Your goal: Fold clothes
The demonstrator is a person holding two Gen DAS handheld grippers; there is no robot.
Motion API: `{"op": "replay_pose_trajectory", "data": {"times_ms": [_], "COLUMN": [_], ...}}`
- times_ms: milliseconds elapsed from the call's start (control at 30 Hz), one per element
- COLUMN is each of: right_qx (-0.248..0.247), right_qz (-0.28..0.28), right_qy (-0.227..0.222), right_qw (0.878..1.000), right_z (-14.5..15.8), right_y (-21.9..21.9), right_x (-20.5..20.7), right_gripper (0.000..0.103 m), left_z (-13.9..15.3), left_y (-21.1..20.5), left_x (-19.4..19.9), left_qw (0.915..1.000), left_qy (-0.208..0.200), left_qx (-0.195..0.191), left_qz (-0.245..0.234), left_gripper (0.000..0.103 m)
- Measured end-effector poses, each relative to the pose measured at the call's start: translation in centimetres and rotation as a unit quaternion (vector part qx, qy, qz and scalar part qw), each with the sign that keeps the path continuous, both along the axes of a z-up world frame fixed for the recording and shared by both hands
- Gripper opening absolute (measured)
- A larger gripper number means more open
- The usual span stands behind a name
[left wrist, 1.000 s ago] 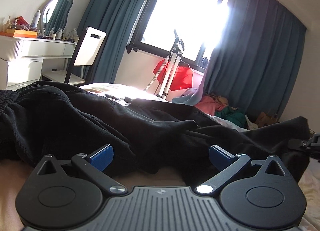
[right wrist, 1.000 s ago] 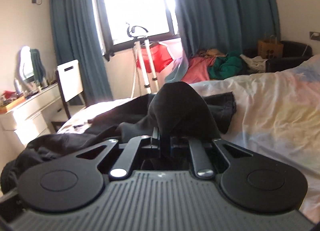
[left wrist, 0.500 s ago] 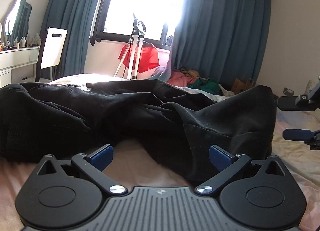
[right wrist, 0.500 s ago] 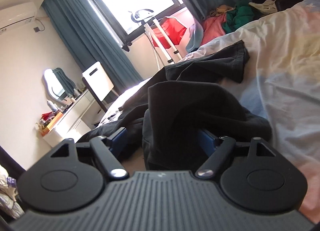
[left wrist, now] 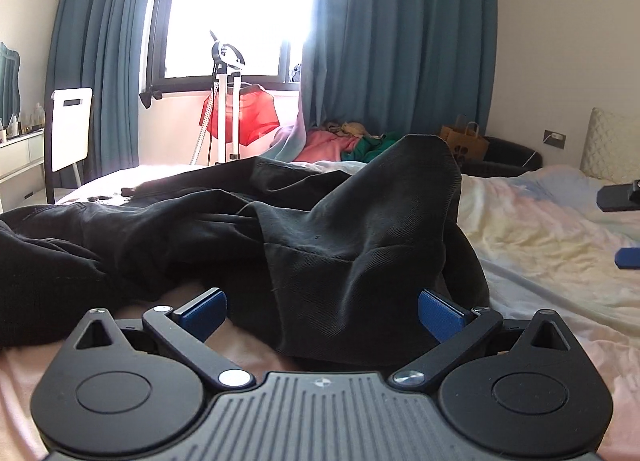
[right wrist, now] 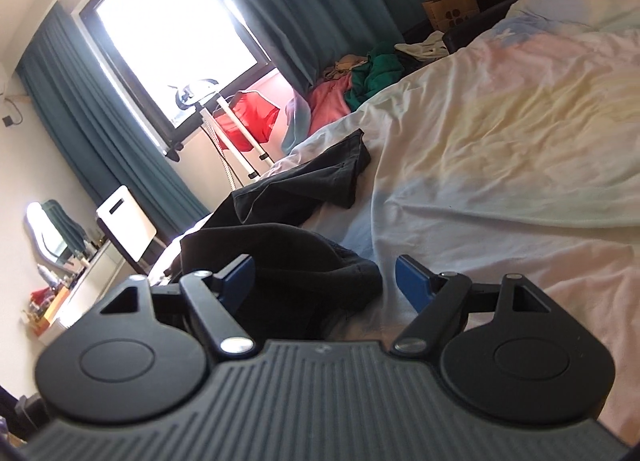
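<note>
Crumpled black cotton garment [left wrist: 360,229] on pastel bedsheet [right wrist: 500,149], at twelve o'clock of left gripper [left wrist: 320,307] and right gripper [right wrist: 324,281]; both jaws apart, the right's just opened, clamping nothing.

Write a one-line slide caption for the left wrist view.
Open left tool faces a crumpled black garment on the pastel bed sheet.

Between the wide-spread jaws of the left tool [left wrist: 320,311] a raised fold of the black garment [left wrist: 360,229] fills the gap and blocks the way straight ahead; to its right the bed [left wrist: 540,245] lies bare, crossed only by the right tool [left wrist: 624,229] at the frame's edge; ahead of the right tool [right wrist: 324,277], jaws apart, a black hump crowds the left half of the gap; the sheet to the right is open, rumpled but unobstructed.
</note>
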State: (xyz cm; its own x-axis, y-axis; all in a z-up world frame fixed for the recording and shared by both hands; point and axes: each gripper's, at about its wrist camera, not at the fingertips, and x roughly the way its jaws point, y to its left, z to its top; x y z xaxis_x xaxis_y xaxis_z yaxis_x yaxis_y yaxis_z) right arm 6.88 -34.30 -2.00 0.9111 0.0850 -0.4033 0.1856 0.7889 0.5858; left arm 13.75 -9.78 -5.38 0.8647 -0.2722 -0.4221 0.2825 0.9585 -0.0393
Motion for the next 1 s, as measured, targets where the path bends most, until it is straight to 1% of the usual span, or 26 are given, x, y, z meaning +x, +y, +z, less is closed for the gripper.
{"op": "replay_pose_trajectory", "data": {"times_ms": [67,133,200,267,367,433,467,500,533,567,600,633,667,700,733,800,867,933,1000], "right_qx": [0.026,0.049,0.073,0.088,0.109,0.115,0.113,0.111,0.109,0.106,0.104,0.102,0.102,0.106,0.109,0.117,0.123,0.119,0.109], "right_qz": [-0.021,-0.044,-0.055,-0.060,-0.057,-0.059,-0.066,-0.075,-0.083,-0.091,-0.100,-0.108,-0.112,-0.110,-0.108,-0.100,-0.091,-0.082,-0.069], "right_qy": [0.000,-0.003,-0.009,-0.015,-0.012,-0.007,-0.005,-0.007,-0.008,-0.010,-0.011,-0.012,-0.012,-0.009,-0.005,0.004,0.011,0.018,0.029], "right_qw": [0.999,0.998,0.996,0.994,0.992,0.992,0.991,0.991,0.991,0.990,0.989,0.989,0.988,0.988,0.988,0.988,0.988,0.989,0.991], "right_z": [-0.7,-1.3,-1.8,-2.2,-2.9,-3.3,-3.3,-3.3,-3.3,-3.3,-3.2,-3.2,-3.3,-3.5,-3.7,-4.1,-4.4,-4.6,-4.8], "right_y": [-1.1,-2.3,-3.3,-3.9,-4.5,-4.6,-4.7,-4.8,-4.8,-4.9,-5.0,-5.1,-5.2,-5.3,-5.4,-5.4,-5.2,-4.7,-4.2], "right_x": [-0.1,-0.3,-0.5,-0.6,-0.2,0.1,0.1,0.0,-0.1,-0.2,-0.3,-0.4,-0.4,-0.3,-0.1,0.4,0.9,1.6,2.2], "right_gripper": [0.079,0.081,0.082,0.082,0.082,0.081,0.081,0.082,0.082,0.082,0.082,0.082,0.082,0.082,0.082,0.082,0.082,0.082,0.081], "left_z": [-0.3,-1.0,-1.8,-2.4,-2.7,-2.6,-2.5,-2.5,-2.3,-2.1,-1.8,-1.3,-0.6,0.4,1.2,2.7,2.7,2.0,1.2], "left_y": [-2.3,-4.8,-7.3,-8.6,-10.0,-10.7,-10.8,-11.0,-11.1,-11.2,-11.2,-11.0,-10.7,-10.0,-9.1,-7.2,-5.2,-4.1,-2.7], "left_x": [1.1,2.3,4.0,5.6,8.0,9.8,10.5,11.3,12.0,12.6,13.2,13.6,14.2,15.0,15.9,17.8,20.2,22.4,24.2], "left_qw": [0.9998,0.9975,0.9923,0.9893,0.9873,0.9857,0.9857,0.9862,0.9865,0.9869,0.9875,0.9891,0.9915,0.9941,0.9957,0.9944,0.9907,0.9882,0.9865], "left_qy": [0.001,-0.003,0.005,0.009,0.012,0.018,0.023,0.031,0.040,0.049,0.057,0.058,0.060,0.064,0.072,0.088,0.111,0.129,0.130], "left_qx": [0.022,0.069,0.118,0.137,0.147,0.156,0.158,0.157,0.156,0.152,0.147,0.135,0.115,0.084,0.046,-0.027,-0.074,-0.082,-0.088], "left_qz": [-0.003,0.012,0.037,0.049,0.058,0.061,0.054,0.042,0.031,0.021,0.012,0.003,-0.011,-0.026,-0.037,-0.051,-0.027,0.008,0.045], "left_gripper": [0.103,0.103,0.103,0.103,0.103,0.097,0.086,0.067,0.056,0.039,0.032,0.030,0.022,0.017,0.017,0.017,0.018,0.019,0.019]}}
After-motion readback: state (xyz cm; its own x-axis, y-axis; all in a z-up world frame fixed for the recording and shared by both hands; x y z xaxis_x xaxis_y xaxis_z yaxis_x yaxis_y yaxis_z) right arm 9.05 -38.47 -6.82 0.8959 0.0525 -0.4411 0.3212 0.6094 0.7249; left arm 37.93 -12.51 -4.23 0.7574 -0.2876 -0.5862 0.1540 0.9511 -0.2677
